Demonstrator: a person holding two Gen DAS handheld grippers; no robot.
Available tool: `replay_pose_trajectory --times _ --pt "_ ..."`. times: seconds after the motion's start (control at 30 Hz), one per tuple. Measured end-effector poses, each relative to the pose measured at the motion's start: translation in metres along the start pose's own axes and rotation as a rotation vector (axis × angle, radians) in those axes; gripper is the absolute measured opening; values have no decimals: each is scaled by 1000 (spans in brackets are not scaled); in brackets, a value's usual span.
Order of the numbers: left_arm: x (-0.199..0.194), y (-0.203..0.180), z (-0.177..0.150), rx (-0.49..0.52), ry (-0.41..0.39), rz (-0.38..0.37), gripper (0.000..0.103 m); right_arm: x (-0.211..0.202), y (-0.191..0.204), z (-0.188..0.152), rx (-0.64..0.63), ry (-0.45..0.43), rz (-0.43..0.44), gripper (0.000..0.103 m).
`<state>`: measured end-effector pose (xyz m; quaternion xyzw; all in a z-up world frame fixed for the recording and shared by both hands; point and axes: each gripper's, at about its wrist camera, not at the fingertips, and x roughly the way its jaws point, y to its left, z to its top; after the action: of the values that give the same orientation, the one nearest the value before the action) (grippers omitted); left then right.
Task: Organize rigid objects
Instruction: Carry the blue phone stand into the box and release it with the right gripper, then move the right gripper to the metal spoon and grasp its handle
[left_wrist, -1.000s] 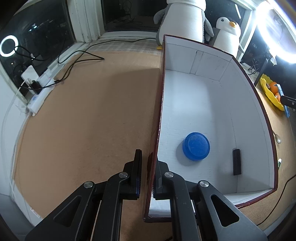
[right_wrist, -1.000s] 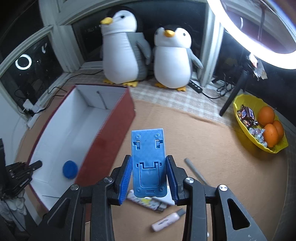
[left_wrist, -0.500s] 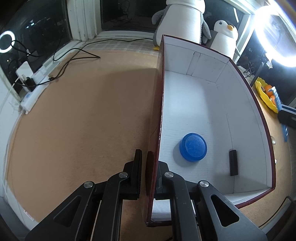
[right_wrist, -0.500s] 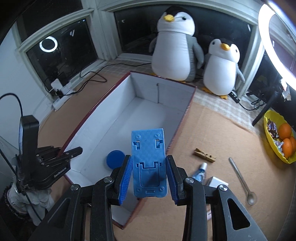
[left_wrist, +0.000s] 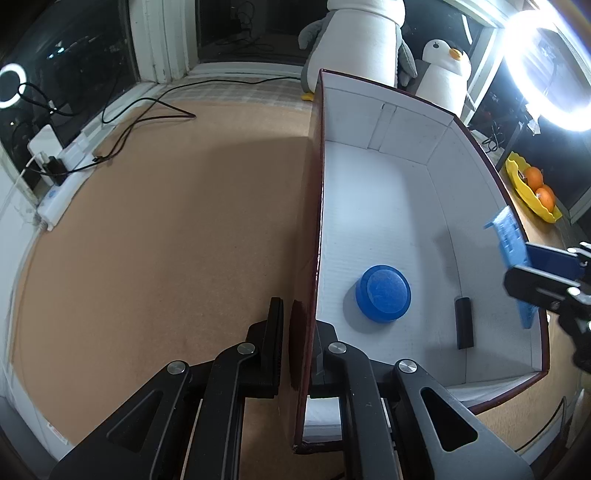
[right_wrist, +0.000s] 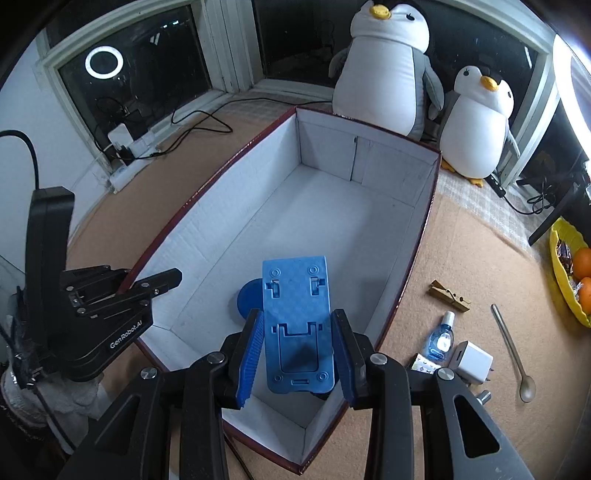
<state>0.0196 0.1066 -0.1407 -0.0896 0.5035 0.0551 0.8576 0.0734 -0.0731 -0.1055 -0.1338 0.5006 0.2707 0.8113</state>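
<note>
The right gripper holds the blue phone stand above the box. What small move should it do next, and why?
Probably lower the right gripper a little into the box, then release. The blue phone stand hangs over the white floor near the blue lid, not yet resting on it. The left gripper is shut on the box wall, which should steady the box.

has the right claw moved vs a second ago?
Yes. The right claw, shut on the blue phone stand, was over the mat beside the box a second ago; it is now above the box's inside.
</note>
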Motion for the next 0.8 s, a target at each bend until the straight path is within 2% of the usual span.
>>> replay_pose_trajectory --times 0.17,0.23,0.4,0.6,0.8 --pt "0 -2 1 6 3 5 7 4 2 -1 -9 3 1 36" --pt "0 -3 1 8 4 6 7 2 1 -1 -6 -5 5 44" --pt "0 -4 3 12 3 8 7 -7 -7 -1 37 -31 27 44" --pt "-1 -8 3 27 5 26 7 -32 -35 -8 102 -92 59 44" --pt "-1 -12 4 42 16 55 7 -51 -85 -19 170 -128 12 44"
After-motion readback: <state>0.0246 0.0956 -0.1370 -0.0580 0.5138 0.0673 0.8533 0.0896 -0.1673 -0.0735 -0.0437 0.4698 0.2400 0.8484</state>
